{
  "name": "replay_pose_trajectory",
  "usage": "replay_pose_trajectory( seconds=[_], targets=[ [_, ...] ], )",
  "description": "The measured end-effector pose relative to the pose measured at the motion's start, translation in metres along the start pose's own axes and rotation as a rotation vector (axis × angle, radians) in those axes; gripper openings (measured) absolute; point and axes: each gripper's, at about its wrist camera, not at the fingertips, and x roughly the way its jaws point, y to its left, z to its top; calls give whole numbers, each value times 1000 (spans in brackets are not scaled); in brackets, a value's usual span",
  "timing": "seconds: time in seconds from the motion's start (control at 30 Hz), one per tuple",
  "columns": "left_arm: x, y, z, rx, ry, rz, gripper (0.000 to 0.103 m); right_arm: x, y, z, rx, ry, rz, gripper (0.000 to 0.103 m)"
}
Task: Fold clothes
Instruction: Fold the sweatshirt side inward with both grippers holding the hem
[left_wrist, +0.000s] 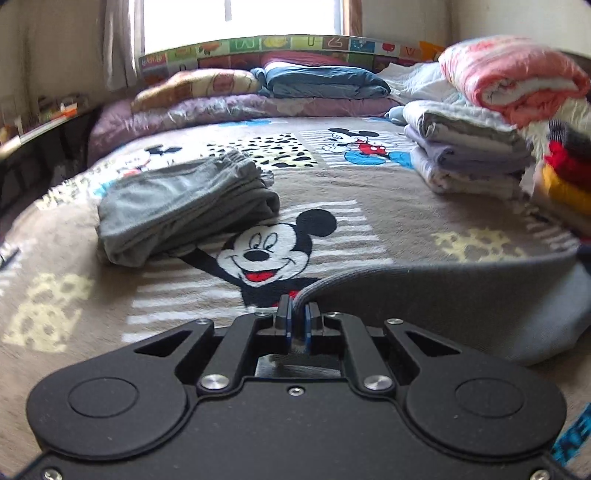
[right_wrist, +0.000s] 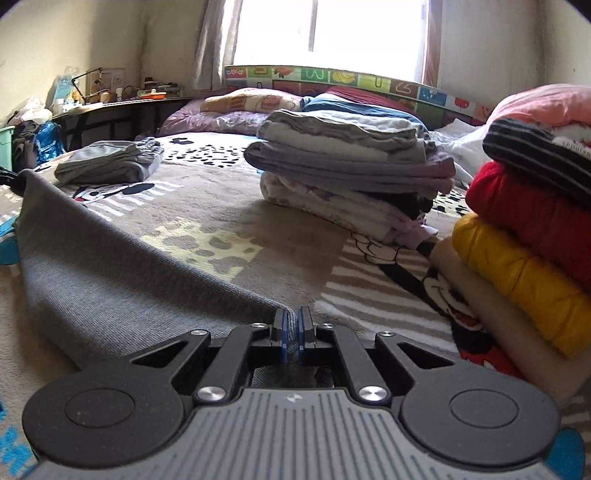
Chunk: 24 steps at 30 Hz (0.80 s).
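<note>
Grey knit garment (right_wrist: 122, 266) stretched low over the cartoon-print bedspread (left_wrist: 369, 206), pinched at one edge by each pair of tongs so the cloth stays taut and flat for a clean fold.

Far left of the bed: folded grey trousers (left_wrist: 184, 206), set well apart, probably to leave the middle free as working room.

Next, left gripper (left_wrist: 298, 314): closed down to a sliver, with the garment's hemmed edge caught between the blue pads (left_wrist: 289, 321); cloth runs off to the right and sags to the bedspread.

Then right gripper (right_wrist: 291, 326): likewise clamped tight on the opposite corner, cloth fanning away to the left toward the other tongs, just visible at the far corner.

Further right: stack of pale folded linens (right_wrist: 351, 173), then a pile of striped, red and yellow knits (right_wrist: 524, 236) at the bed's edge, likely finished work kept clear of the fold.
</note>
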Motion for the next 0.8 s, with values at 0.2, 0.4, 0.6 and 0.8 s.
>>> replay_pose_trajectory(
  seconds=[0.2, 0.4, 0.6, 0.8],
  targets=[
    [-2, 38, -4, -298, -65, -118, 47, 15, -2, -6, 30, 26, -29, 7],
    [5, 66, -16, -505, -53, -156, 48, 16, 1, -9, 13, 4, -63, 11],
    [1, 70, -35, -677, 25, -265, 48, 3, -2, -4, 34, -33, -88, 18],
    [7, 74, -62, -883, 45, -347, 48, -22, 9, 1, -3, -67, -108, 19]
  ],
)
